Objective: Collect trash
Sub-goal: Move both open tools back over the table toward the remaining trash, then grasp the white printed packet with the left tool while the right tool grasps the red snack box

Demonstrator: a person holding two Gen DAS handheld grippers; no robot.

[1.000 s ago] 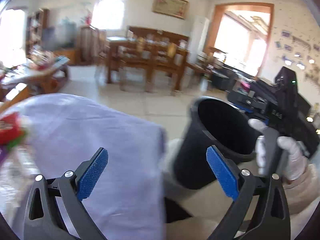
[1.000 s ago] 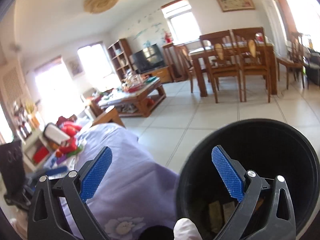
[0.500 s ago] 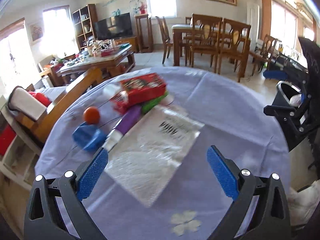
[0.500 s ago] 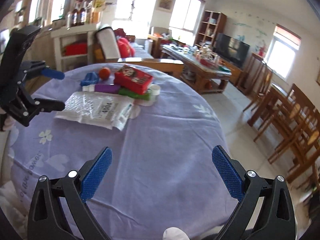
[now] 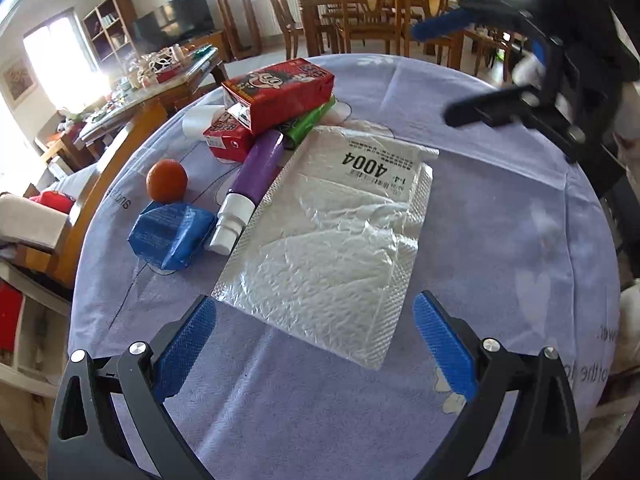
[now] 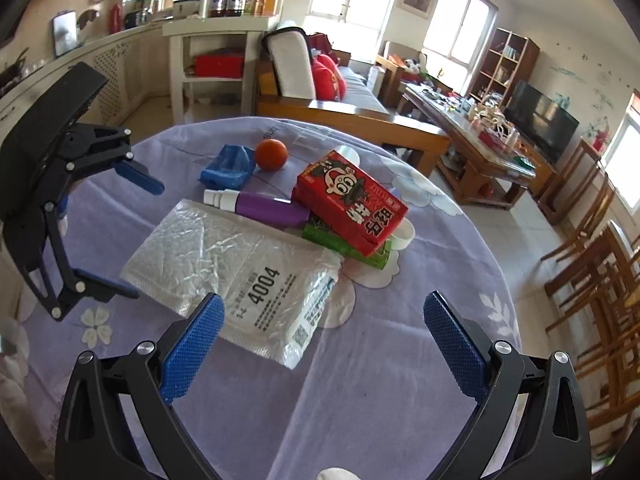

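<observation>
In the left wrist view, the left gripper (image 5: 314, 344) hovers with its blue fingers wide apart and empty, above the near edge of a white bubble mailer (image 5: 332, 236) marked "4004". The mailer lies flat on the purple tablecloth (image 5: 500, 240). Beside it are a purple bottle (image 5: 252, 184), a red carton (image 5: 280, 94), a crumpled blue wrapper (image 5: 170, 234) and an orange ball (image 5: 167, 181).

In the right wrist view, the right gripper (image 6: 320, 342) is also spread wide and holds nothing, over the mailer's labelled end.

On the table (image 5: 500, 240), the mailer bag (image 5: 336, 236) lies beside the tube (image 5: 256, 172), cartons (image 5: 280, 92) behind.
</observation>
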